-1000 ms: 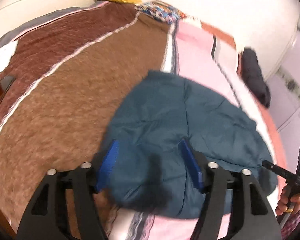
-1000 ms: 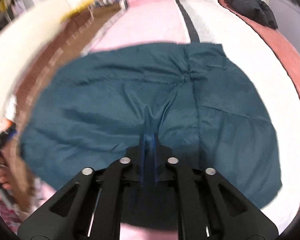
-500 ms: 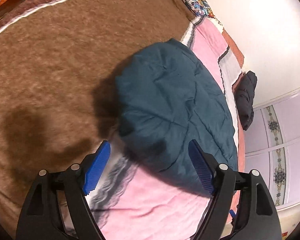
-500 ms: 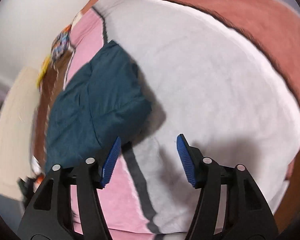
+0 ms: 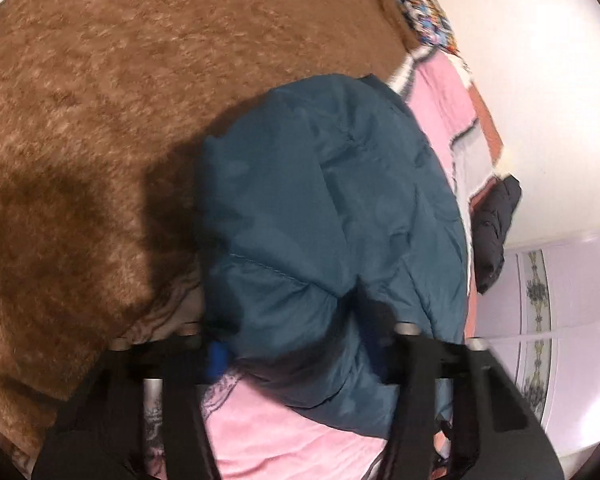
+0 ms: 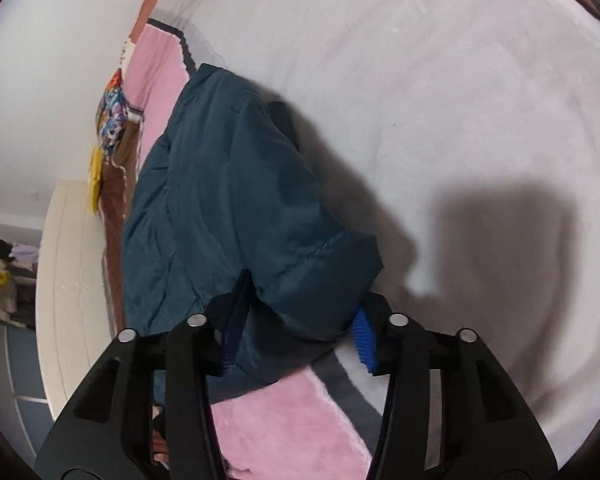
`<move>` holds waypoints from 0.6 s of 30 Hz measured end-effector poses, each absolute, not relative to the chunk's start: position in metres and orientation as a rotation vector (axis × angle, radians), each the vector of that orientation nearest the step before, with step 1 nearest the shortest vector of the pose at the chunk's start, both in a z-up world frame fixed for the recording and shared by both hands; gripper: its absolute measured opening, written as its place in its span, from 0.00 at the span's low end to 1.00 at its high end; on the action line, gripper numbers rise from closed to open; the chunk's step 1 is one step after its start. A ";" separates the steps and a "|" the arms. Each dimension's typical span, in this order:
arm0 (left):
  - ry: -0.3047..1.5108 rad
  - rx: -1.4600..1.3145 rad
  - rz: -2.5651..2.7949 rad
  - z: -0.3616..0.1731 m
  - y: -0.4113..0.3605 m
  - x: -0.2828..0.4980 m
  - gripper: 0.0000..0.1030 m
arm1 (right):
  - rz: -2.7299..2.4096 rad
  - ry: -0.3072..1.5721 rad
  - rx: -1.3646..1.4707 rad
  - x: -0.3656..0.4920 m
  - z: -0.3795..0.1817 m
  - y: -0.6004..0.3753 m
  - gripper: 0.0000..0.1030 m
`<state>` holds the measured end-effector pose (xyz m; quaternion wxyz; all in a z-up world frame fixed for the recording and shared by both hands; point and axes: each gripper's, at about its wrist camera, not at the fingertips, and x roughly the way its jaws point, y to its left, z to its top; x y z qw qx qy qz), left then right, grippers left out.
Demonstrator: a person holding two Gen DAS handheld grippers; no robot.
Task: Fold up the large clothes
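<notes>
A folded teal padded jacket point(image 5: 324, 216) lies on the bed, across the brown and pink blanket. My left gripper point(image 5: 300, 344) is open, its jaws wide apart on either side of the jacket's near corner; the fabric hides most of the blue pads. In the right wrist view the jacket point(image 6: 228, 200) lies over the pink and white blanket. My right gripper point(image 6: 300, 332) is open with its jaws either side of the jacket's other near corner, the blue pads point(image 6: 363, 334) touching or close to the cloth.
A brown fleece blanket point(image 5: 100, 120) covers the left of the bed and a white one point(image 6: 440, 100) the right. A dark garment point(image 5: 496, 224) lies by the wall. A patterned pillow point(image 6: 112, 108) is at the bed's head. A cream bed frame point(image 6: 68, 280) is at the left.
Both grippers moved in from beside the jacket to straddle its near corners. A second ago the right gripper was shut; it opened by half a second ago and stays open.
</notes>
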<state>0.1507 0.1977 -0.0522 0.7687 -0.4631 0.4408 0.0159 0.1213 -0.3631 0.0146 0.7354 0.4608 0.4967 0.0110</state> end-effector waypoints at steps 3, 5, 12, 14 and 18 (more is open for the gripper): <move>0.924 -0.947 0.004 -0.041 0.194 0.146 0.26 | 0.051 1.070 0.987 0.116 0.025 -0.364 0.25; 0.908 -0.910 -0.010 -0.032 0.191 0.139 0.23 | 0.062 1.058 0.962 0.109 0.035 -0.363 0.22; 0.900 -0.879 -0.073 -0.007 0.194 0.092 0.21 | 0.083 1.079 0.929 0.059 0.052 -0.360 0.21; 0.911 -0.882 -0.080 -0.007 0.194 0.076 0.21 | 0.083 1.098 0.915 0.043 0.055 -0.361 0.21; 0.938 -0.890 -0.088 -0.014 0.195 0.034 0.21 | 0.067 1.143 0.877 0.008 0.053 -0.360 0.21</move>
